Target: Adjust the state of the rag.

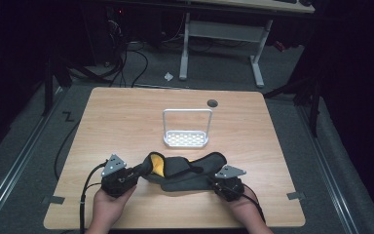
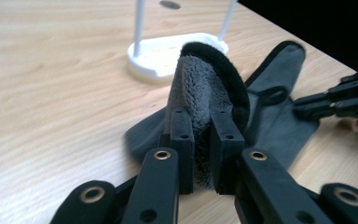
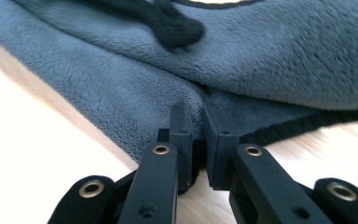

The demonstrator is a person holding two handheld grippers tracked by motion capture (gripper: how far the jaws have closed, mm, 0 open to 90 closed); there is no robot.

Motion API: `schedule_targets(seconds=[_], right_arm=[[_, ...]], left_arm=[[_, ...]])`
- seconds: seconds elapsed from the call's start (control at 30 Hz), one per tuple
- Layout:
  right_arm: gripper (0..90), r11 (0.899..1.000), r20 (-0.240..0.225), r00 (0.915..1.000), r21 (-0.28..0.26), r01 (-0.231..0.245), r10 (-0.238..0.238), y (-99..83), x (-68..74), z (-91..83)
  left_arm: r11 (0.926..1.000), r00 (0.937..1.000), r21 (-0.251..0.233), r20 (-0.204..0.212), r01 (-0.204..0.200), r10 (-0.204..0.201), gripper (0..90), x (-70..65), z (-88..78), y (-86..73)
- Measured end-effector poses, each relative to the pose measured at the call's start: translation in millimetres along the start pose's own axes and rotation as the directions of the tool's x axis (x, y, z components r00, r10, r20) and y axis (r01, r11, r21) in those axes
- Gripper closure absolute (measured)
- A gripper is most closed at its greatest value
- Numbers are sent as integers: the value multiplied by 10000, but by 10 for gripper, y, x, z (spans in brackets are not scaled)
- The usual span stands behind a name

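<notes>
The dark grey fleece cloth with a black sewn border and a yellow inner side (image 1: 182, 171) lies crumpled on the wooden worktop (image 1: 126, 117), just in front of the white wire rack with a perforated base (image 1: 186, 127) and apart from it. It stretches sideways between the two tools, which suggests the person wants to pull it flat or lift it by two ends.

The left tool (image 2: 200, 140) is clamped on the cloth's left end; its pads pinch a thick fold of fleece that stands up between them (the yellow lining turns outward there, seen from the high view). The right tool (image 3: 196, 135) has its jaws closed on the cloth's near edge at the right end, right beside the black border, with the fleece bunching into the narrow gap. A grip low at the edge probably keeps the layers together.

A small black loop (image 2: 271, 94) is sewn on the cloth, on the side toward the rack; I judge it may be meant for hanging, maybe on that rack, but this is not sure.

Both hands stay on the near side of the cloth, the rack behind it.
</notes>
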State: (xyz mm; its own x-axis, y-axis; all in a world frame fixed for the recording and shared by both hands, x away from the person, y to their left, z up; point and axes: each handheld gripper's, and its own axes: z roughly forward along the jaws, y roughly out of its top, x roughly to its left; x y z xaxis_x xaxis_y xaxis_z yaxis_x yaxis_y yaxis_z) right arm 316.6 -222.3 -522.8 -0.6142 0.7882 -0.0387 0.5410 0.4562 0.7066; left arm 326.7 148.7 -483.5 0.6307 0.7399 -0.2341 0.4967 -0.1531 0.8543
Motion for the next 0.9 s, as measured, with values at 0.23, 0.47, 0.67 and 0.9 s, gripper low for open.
schedule_targets(seconds=[0.23, 0.47, 0.67, 0.9], right_arm=[[842, 9995, 834, 9961, 103, -283, 273, -81, -222, -87], [844, 9942, 1762, 9786, -32, -1070, 1059, -170, -578, -145], [832, 9936, 1797, 9773, -121, -1122, 1125, -171, -582, -138], [737, 9901, 1644, 9766, -444, -1331, 1387, -181, -613, -200]], left_arm=[[9994, 9997, 261, -84, 241, -239, 817, 97, 42, -83], [9941, 9971, 780, -219, 747, -732, 820, 282, 163, -189], [9884, 9969, 1328, -392, 733, -687, 776, 274, 255, -248], [9958, 9980, 865, -566, 315, -267, 566, 111, 67, -165]])
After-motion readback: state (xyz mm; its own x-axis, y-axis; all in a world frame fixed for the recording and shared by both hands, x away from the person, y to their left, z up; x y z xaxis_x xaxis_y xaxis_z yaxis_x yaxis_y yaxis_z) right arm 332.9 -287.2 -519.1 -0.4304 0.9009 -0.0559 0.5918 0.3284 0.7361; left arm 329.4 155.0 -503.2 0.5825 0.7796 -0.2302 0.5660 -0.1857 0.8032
